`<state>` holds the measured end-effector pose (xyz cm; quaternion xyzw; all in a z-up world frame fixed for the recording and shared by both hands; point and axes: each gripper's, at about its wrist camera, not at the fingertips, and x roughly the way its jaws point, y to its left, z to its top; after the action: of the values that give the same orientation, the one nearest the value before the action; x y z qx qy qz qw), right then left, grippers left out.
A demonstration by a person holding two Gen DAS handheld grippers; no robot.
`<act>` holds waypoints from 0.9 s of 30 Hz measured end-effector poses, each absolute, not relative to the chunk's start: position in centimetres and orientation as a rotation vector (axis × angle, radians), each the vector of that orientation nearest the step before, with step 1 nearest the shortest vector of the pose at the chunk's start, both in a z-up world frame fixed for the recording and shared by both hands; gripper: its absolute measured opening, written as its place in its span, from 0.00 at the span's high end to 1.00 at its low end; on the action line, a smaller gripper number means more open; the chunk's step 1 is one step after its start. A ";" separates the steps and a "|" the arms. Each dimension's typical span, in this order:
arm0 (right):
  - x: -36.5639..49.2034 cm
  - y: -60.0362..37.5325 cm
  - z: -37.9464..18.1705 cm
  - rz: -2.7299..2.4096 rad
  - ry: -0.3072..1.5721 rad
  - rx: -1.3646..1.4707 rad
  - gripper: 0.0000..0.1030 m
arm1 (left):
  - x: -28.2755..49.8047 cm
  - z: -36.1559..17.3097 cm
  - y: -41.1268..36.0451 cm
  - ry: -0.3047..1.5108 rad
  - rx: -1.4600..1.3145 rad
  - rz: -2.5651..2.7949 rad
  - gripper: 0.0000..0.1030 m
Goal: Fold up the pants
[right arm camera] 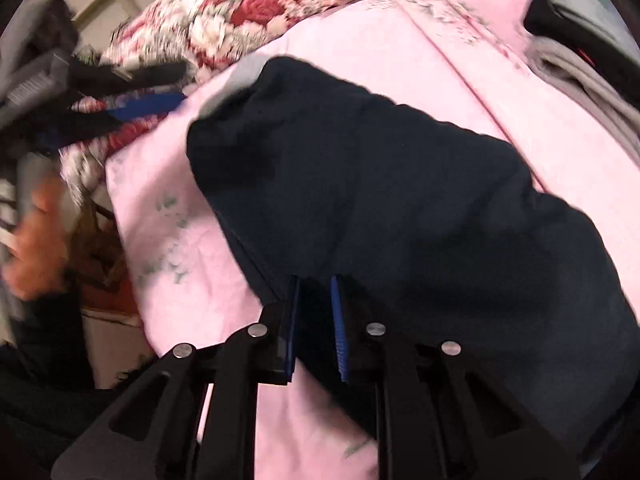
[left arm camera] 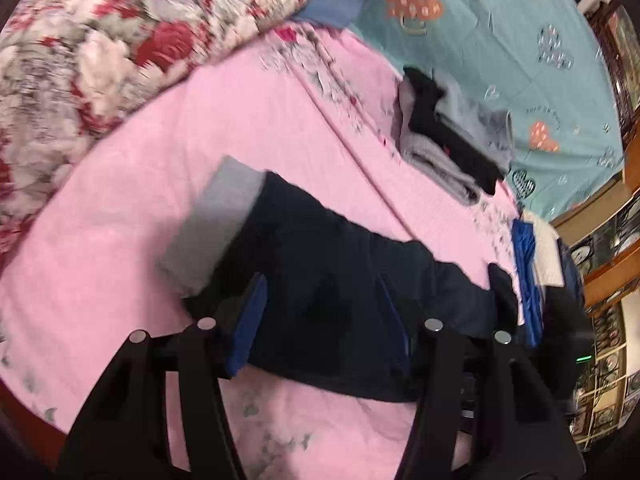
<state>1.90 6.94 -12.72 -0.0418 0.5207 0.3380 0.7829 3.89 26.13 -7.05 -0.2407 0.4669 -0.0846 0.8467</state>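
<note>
left gripper (left arm camera: 320,304): fingers spread wide, pointing to 12 o'clock | right gripper (right arm camera: 316,308): fingers nearly together, a narrow gap with dark cloth in it, pointing to 12 o'clock | bare hand (right arm camera: 38,240) at 9 o'clock, blurred

home bedroom | pink bedsheet (left arm camera: 120,200) | floral quilt (left arm camera: 120,40) | folded clothes (left arm camera: 452,136)

Pants (left arm camera: 320,264): dark navy, lying folded on the pink sheet (left arm camera: 120,220), grey lining showing at the far end.
Left gripper (left arm camera: 320,312): jaws standing wide apart over the pants, blue pads showing.
Right gripper (left arm camera: 524,280): sitting at the pants' right end.
Folded clothes (left arm camera: 452,140): piling grey and black beyond the pants.
Floral quilt (left arm camera: 100,40): bunching at upper left.
</note>
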 end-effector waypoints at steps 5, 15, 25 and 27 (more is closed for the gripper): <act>1.7 -1.9 -8.6 0.466 1.042 -0.052 0.51 | 5.3 -12.0 24.4 1.126 -0.461 -0.190 0.98; 14.9 -18.3 -12.3 -0.166 1.355 -0.016 0.51 | 5.1 -13.6 25.8 1.089 -0.578 -0.259 0.97; 15.5 -20.4 -15.0 -0.199 1.407 0.041 0.92 | 5.3 -13.4 25.6 1.089 -0.561 -0.265 0.97; 13.9 -22.1 -13.2 -0.192 1.334 0.101 0.93 | 5.4 -13.5 25.8 1.094 -0.565 -0.275 0.97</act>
<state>13.85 -22.06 -13.24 0.0468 0.6176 -0.0889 0.7801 5.38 25.76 -13.45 -0.2642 0.5116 -0.1284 0.8074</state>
